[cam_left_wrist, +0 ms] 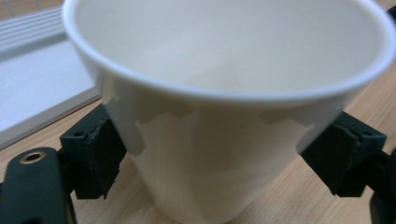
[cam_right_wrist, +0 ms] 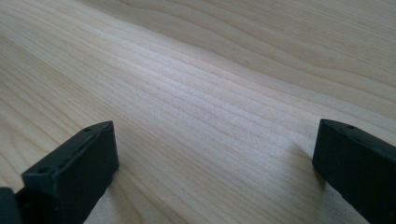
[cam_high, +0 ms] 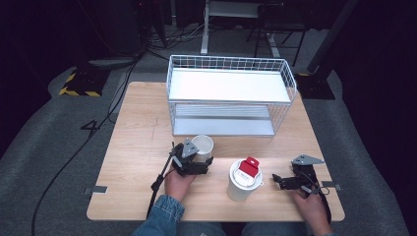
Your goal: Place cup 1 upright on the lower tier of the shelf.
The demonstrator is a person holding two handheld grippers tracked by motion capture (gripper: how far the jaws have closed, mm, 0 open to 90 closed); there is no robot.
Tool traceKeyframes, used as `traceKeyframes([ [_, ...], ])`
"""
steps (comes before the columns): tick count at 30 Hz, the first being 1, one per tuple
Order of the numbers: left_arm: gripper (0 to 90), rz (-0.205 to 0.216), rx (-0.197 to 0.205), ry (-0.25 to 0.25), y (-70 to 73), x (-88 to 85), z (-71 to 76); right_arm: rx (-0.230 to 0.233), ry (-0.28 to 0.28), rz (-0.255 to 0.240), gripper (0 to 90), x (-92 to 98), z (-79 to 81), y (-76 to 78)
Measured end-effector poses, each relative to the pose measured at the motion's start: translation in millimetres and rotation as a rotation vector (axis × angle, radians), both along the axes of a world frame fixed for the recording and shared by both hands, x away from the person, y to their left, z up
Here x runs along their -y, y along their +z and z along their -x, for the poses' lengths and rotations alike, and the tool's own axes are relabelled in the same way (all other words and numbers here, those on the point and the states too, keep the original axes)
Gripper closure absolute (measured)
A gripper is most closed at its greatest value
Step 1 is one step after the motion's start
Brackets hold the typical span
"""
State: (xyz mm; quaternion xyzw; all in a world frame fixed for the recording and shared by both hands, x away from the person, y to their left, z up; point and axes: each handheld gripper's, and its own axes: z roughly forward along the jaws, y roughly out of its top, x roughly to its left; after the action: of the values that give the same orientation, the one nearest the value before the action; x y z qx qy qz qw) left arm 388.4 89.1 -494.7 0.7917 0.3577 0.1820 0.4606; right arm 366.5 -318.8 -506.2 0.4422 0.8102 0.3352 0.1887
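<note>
Paper cup [cam_left_wrist: 224, 140]: white, upright and without a lid, seen close up in the left gripper view; in the high view it stands on the wooden table [cam_high: 137, 147] just in front of the wire rack, left of the middle.
Left gripper [cam_high: 194, 161]: its two black jaws sit on either side of the cup's wall below the rim, and the pads [cam_left_wrist: 105, 156] press against the paper, so the cup is gripped.
Left hand [cam_high: 179, 183]: comes in from the bottom edge in a denim sleeve [cam_high: 160, 216] and holds the gripper from behind.
Right gripper [cam_high: 287, 182]: low over the table near the right front corner, pointing left towards the lidded cup; in the right gripper view its jaws stand wide apart with bare wood between them.
Right hand [cam_high: 310, 204]: behind that gripper, at the bottom right of the high view.
Lidded cup [cam_high: 244, 182]: white, upright, with a red and white label on its lid, standing between the two grippers and apart from both.
Wire rack [cam_high: 231, 96]: white, two shelves, at the far middle of the table.
Cable [cam_high: 157, 184]: black, trailing from the left gripper over the front edge.
</note>
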Motion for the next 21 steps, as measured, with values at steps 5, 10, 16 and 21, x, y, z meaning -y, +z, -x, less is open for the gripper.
traceKeyframes([
  [5, 19.0, -0.01, -0.006, -0.006, -1.7, 1.1, -0.1, 0.0, 0.0, 0.0, 0.3, 0.0, 0.0, 0.0],
  [10, 22.6, -0.017, 0.001, -0.007, -2.1, 1.5, 0.6, 0.0, 0.0, 0.0, 0.3, 0.0, 0.1, 0.0],
  [16, 22.8, -0.022, 0.007, -0.006, -2.2, 1.5, 0.8, 0.0, 0.0, 0.0, 0.3, 0.0, 0.1, 0.0],
  [21, 22.8, -0.023, 0.008, -0.006, -2.1, 1.6, 1.0, 0.0, 0.0, 0.0, 0.3, 0.0, 0.1, 0.0],
])
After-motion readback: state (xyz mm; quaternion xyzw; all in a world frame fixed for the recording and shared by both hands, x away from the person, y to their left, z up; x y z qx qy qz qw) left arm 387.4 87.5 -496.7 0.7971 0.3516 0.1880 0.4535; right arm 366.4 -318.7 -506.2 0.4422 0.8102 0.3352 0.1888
